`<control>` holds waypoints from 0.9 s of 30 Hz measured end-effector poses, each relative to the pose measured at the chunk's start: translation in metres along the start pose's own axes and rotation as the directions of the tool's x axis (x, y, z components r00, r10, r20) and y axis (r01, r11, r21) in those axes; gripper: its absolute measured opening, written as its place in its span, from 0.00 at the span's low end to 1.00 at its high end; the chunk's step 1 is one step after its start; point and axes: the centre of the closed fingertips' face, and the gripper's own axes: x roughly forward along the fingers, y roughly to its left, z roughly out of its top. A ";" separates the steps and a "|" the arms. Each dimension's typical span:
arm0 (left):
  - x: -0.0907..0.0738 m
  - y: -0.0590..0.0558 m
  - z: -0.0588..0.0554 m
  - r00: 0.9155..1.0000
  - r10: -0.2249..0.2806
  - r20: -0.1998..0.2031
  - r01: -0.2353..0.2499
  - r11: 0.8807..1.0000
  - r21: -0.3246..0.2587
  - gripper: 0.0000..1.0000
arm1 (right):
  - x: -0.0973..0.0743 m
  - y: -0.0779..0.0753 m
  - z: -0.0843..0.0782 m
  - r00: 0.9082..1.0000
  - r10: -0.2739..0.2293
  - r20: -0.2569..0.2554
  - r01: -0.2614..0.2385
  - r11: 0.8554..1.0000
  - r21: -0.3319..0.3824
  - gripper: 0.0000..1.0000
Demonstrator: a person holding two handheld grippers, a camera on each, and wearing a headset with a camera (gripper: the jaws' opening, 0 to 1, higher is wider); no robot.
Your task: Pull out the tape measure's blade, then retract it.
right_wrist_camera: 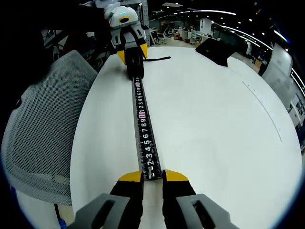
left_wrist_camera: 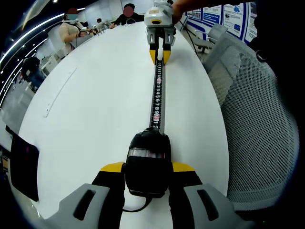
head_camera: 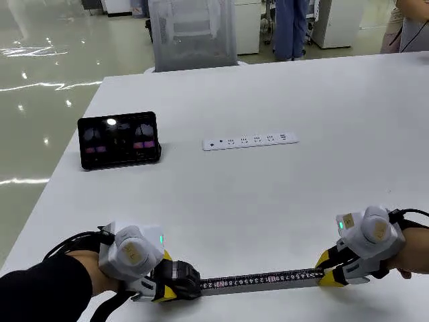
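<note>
Black case (left_wrist_camera: 148, 143) sits at 7 o'clock in the head view on the white table (head_camera: 268, 201). Your left gripper (left_wrist_camera: 148, 169) is clenched across its sides. The blade (right_wrist_camera: 143, 124) lies flat on the table from the case out to 4 o'clock. There your right gripper (right_wrist_camera: 152, 176) has its jaws closed on the blade's tip end.

Judgement: the pull-out looks about done, so retraction comes next.
- Hold the case pinned and level.
- Walk the right gripper back toward 7 o'clock along the blade's own line, at the spring's pace.
- Don't release out at 4 o'clock, because the blade would likely whip or kink.
- Don't twist the tip, so the blade feeds in straight.

Count, head view:
- case 1
- blade 1
- grippers 2
- tablet (head_camera: 119, 139) 1, at 10 o'clock
- strip (head_camera: 249, 141) 1, just above centre
- chair (head_camera: 191, 33) 1, at 12 o'clock
</note>
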 end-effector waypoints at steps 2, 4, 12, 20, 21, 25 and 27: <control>0.000 0.000 0.000 1.000 0.001 0.000 -0.001 1.000 0.006 0.30 | 0.000 -0.001 0.000 1.000 0.004 -0.012 -0.004 1.000 0.003 0.12; 0.001 0.000 0.000 1.000 0.003 -0.002 -0.003 1.000 0.003 0.30 | 0.000 0.001 0.000 1.000 0.005 -0.027 -0.005 1.000 -0.005 0.12; 0.001 0.001 0.001 1.000 0.000 -0.015 0.000 1.000 0.012 0.30 | 0.001 0.001 -0.001 0.996 0.000 -0.092 -0.007 0.997 -0.072 0.12; -0.005 0.007 0.005 1.000 0.009 0.011 -0.008 1.000 -0.011 0.36 | 0.000 -0.001 -0.001 0.995 -0.028 -0.092 0.025 0.999 -0.033 0.12; -0.006 0.007 0.006 1.000 0.009 0.014 -0.009 1.000 -0.017 0.36 | 0.000 0.000 -0.001 0.995 -0.031 -0.095 0.027 0.999 -0.039 0.12; -0.010 0.008 0.007 1.000 0.016 0.022 -0.016 0.999 -0.041 0.39 | 0.000 0.000 0.000 0.994 -0.032 -0.104 0.027 0.999 -0.048 0.12; -0.011 0.008 0.006 0.999 0.018 0.027 -0.016 0.998 -0.057 0.42 | 0.000 0.000 0.001 0.993 -0.038 -0.113 0.034 0.999 -0.041 0.12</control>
